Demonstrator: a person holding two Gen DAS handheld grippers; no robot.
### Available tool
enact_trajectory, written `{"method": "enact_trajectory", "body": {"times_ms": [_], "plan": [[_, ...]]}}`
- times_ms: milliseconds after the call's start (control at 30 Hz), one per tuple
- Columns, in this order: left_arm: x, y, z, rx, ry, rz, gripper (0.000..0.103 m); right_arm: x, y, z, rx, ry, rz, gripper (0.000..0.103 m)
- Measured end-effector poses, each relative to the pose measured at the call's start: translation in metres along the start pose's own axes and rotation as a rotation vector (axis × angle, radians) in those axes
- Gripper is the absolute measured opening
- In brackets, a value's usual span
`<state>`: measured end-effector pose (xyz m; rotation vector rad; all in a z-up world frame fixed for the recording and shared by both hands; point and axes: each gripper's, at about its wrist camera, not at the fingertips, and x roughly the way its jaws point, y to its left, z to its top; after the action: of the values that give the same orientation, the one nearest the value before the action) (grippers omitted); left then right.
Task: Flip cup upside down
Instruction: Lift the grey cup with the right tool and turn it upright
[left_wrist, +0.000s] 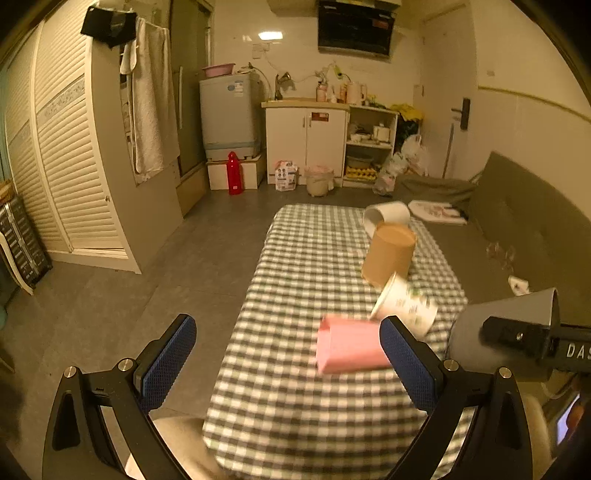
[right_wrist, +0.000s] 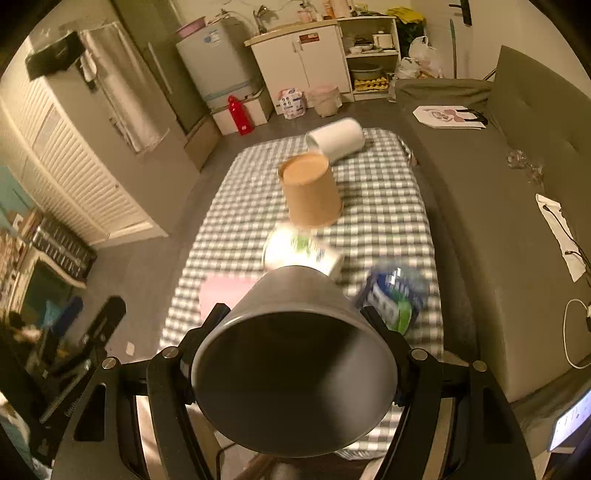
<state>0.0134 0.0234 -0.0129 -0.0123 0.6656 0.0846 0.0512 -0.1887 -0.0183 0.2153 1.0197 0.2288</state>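
Grey cup (right_wrist: 295, 369): plain, tapered, matte outer wall, dark unmarked interior. It is clamped between the two fingers of the right gripper (right_wrist: 295, 354), one finger on each side of the wall near the rim. Pose: lying roughly level, raised off the cloth below, open mouth turned back toward the wrist camera, narrow base pointing forward away from the tool. From the left wrist, the cup (left_wrist: 506, 332) appears side-on at far right.

6 cups (right_wrist: 291, 369) — 1 gripped, 5 on the checked table (right_wrist: 388, 206) — and 2 grippers (left_wrist: 288, 365).
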Motion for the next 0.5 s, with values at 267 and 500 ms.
{"method": "enact_trajectory", "body": {"times_ms": [267,500], "plan": [[0.009,0.019,-0.033,0.007,0.061,0.077,0.102,0.035,0.021,-0.024,-0.085,0.01,-0.022,0.071],[0.024,0.029,-0.045,-0.007,0.093,0.099,0.103,0.077,0.043,-0.058,-0.21,0.01,-0.079,0.071]]}}
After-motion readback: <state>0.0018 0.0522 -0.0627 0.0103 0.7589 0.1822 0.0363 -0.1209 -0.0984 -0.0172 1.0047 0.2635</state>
